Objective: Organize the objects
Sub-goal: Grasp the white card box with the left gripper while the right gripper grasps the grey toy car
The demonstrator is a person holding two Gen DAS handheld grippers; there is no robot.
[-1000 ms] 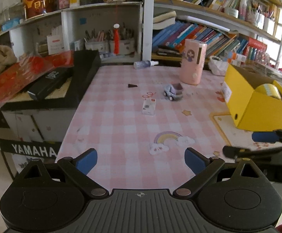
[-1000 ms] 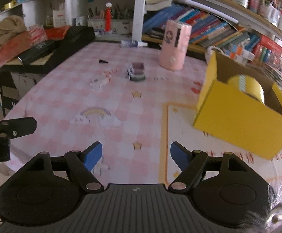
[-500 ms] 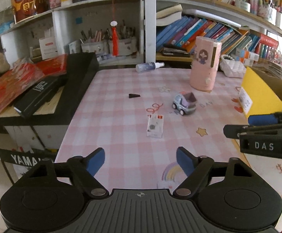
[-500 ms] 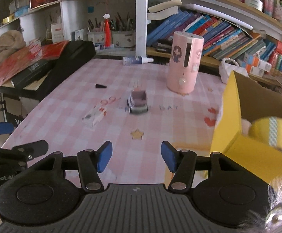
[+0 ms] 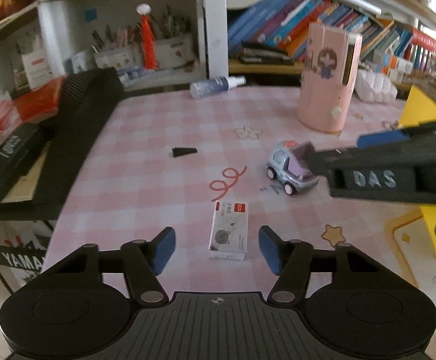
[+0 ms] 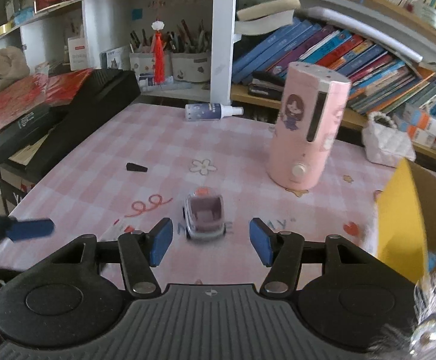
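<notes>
Table [image 5: 145, 138]: flat top under a pink-and-white checked cloth, smooth, printed with stars, a flower and red curls.

Yellow box [image 6: 398, 219]: cardboard, open-topped, at the table's right edge; brown inner wall shows in the right wrist view.

Black case [image 5: 76, 138]: long, ribbed, matte, lying along the table's left edge.

Pink cylinder [image 6: 305, 126]: upright, smooth, cartoon figure on its side, a dark vertical slot and a round knob near the base; far right part of the table.

Left gripper [image 5: 216, 247]: black arms, blue flat pads. Jaws part-open and closing; the small box lies between the pads, clear of both.

Right gripper [image 6: 207, 240]: same build. Jaws part-open, holding nothing; the toy car sits between the pads with a gap on each side.

Spray bottle [image 6: 211, 111]: translucent, white nozzle, lying on its side at the far edge, nozzle to the right.

Small box [image 5: 229, 230]: white card carton, rectangular, red label at its far end, grey round mark near the close end. Lies flat, long axis running away from the left wrist camera.

Toy car [image 6: 205, 216]: rounded plastic, grey and lilac body, pale wheels, open tub. Mid-table, long axis running away from the right wrist camera; slightly blurred.

Black wedge [image 5: 184, 151]: small, dark, tapered, narrow end to the right, beyond the box.
</notes>
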